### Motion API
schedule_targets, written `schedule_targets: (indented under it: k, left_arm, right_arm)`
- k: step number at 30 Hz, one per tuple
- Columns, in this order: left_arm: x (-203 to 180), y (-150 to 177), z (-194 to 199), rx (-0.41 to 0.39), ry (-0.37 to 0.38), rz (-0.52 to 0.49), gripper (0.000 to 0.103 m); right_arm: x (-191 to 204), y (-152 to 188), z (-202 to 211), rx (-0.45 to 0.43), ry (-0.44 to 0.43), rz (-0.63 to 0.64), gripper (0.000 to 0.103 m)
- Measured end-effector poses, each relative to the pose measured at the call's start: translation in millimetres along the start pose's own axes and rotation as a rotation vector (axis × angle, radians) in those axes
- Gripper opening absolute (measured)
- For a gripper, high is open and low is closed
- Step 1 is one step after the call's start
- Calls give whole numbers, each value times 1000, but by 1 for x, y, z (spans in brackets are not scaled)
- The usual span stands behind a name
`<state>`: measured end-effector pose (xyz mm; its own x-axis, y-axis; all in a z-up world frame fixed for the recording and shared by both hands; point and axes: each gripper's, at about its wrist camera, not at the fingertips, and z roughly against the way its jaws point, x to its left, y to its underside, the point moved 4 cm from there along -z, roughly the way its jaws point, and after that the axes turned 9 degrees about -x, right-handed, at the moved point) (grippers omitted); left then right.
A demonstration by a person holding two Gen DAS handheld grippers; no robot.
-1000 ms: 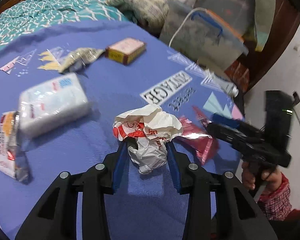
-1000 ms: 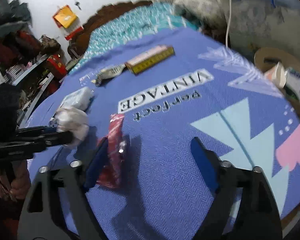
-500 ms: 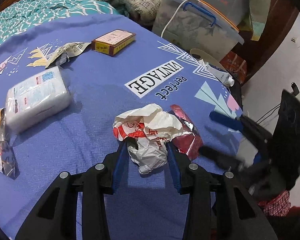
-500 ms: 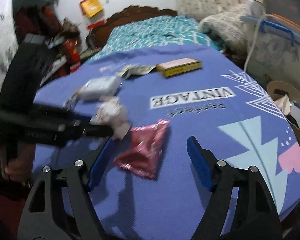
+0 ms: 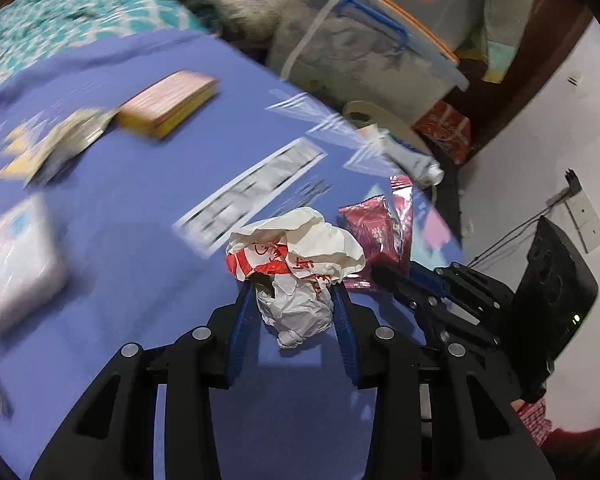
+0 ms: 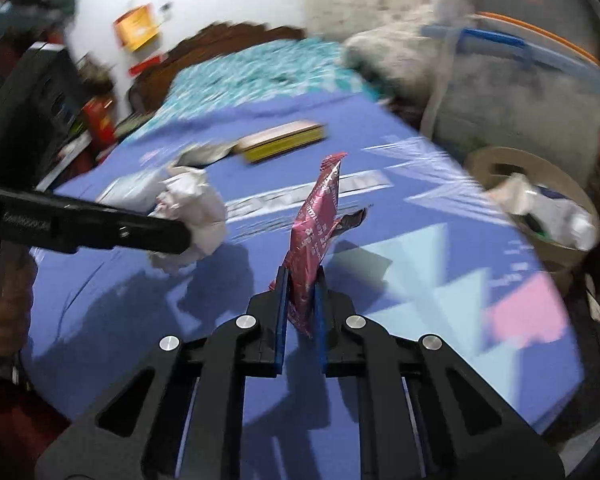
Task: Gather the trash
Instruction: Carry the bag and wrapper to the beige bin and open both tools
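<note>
So both pieces of trash are in hand: the crumpled white paper wrapper with red print sits pinched between the blue pads of the left gripper, lifted off the purple printed bedsheet, and the shiny crimson foil snack packet is clamped flat and upright in the right gripper, jaws nearly together. Next stop looks like the round tan bin just off the sheet's right edge, already holding white rubbish. Carry both level and keep the squeeze steady, since the foil is slick and gripped only at its bottom end, so it could slide out; paper wad is springy, bulges above the pads, grip seems secure. Release only when directly over the bin's mouth. Further back on the sheet: flat yellow-edged cardboard box, silver wrapper, white plastic-wrapped pack, all blurred.
</note>
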<state>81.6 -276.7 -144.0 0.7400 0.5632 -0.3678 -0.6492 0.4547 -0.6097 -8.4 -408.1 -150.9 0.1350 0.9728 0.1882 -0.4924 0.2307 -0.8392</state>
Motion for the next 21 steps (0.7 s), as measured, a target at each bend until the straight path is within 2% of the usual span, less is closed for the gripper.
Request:
schedule_targets:
  k: [7, 10, 14, 18, 21]
  left_arm:
    - [-85, -85, -78, 26, 130, -90, 36]
    - [-113, -110, -112, 46, 151, -110, 36]
    - [-137, -135, -159, 69, 143, -120, 37]
    - [-138, -147, -190, 91, 127, -91, 39]
    - [-134, -151, -211, 115, 113, -63, 49]
  right_arm:
    - [-133, -34, 23, -88, 165, -194, 14]
    - [-181, -50, 21, -99, 210, -253, 14]
    - [-211, -66, 14, -98, 239, -249, 14]
    - [-212, -73, 4, -92, 230, -209, 16]
    - [-209, -72, -9, -71, 227, -183, 17]
